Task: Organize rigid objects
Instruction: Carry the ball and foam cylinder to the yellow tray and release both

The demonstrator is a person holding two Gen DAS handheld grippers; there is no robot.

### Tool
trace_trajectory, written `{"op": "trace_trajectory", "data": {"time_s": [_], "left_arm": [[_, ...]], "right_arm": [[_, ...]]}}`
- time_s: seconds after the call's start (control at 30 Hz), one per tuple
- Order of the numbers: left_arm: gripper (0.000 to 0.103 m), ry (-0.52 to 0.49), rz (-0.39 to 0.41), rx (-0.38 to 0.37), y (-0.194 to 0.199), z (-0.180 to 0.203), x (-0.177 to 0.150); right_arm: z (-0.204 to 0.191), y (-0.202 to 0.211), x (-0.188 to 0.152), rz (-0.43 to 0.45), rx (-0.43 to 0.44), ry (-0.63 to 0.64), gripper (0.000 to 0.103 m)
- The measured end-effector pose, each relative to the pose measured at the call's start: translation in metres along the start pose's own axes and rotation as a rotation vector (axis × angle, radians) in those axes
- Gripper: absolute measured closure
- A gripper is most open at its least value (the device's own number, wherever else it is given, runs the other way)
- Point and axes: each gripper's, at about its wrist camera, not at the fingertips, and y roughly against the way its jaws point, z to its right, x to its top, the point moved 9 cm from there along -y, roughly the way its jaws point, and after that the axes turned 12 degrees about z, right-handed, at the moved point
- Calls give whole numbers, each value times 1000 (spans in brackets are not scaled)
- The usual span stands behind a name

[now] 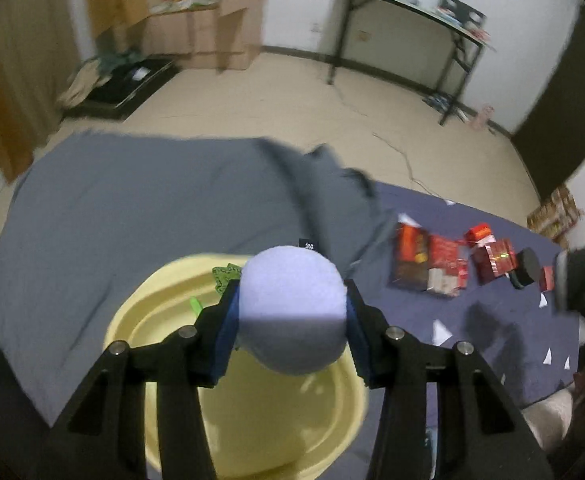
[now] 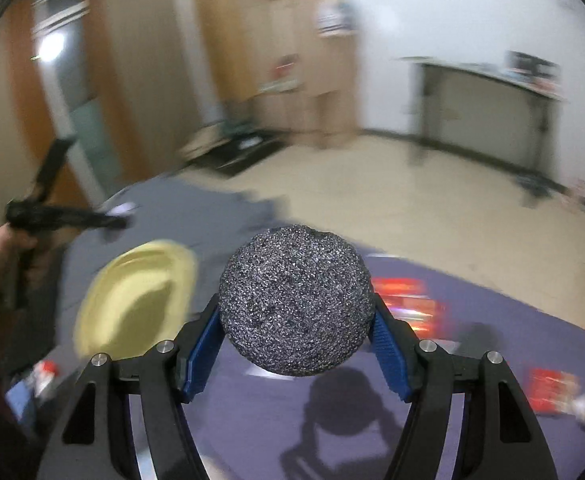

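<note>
Gripping a pale lilac fuzzy ball [image 1: 292, 308] between its blue pads, the left gripper [image 1: 292, 312] stood partly closed, directly over a pale yellow plastic basin [image 1: 252, 420] resting on a grey cloth [image 1: 132, 208]. The right gripper [image 2: 296, 320], likewise partly closed, clamped a speckled dark grey foam ball [image 2: 296, 300] above a purple sheet [image 2: 252, 420], with the basin to its left. Red foil-wrapped boxes [image 1: 432, 260] lay on the sheet, right of the basin. Both views were motion-blurred.
</note>
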Motion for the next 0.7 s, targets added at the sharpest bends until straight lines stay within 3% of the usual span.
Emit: {"op": "trace_trajectory", "data": {"time_s": [0.13,0.33,0.5,0.7], "left_arm": [[53,98,-19,25,-7,-34,-30],[53,180,-31,98,-31,-77,-66],[53,214,-93,141,-56,-96,-94],[53,263,-128,172,-74,-111,-111]], "right_arm": [[-105,-67,-27,-99,152,61,35],[-201,-136,-101,-294,219,221,35],[-230,-179,-125,-386,233,264,35],[-236,-208,-140,-393,191,289,35]]}}
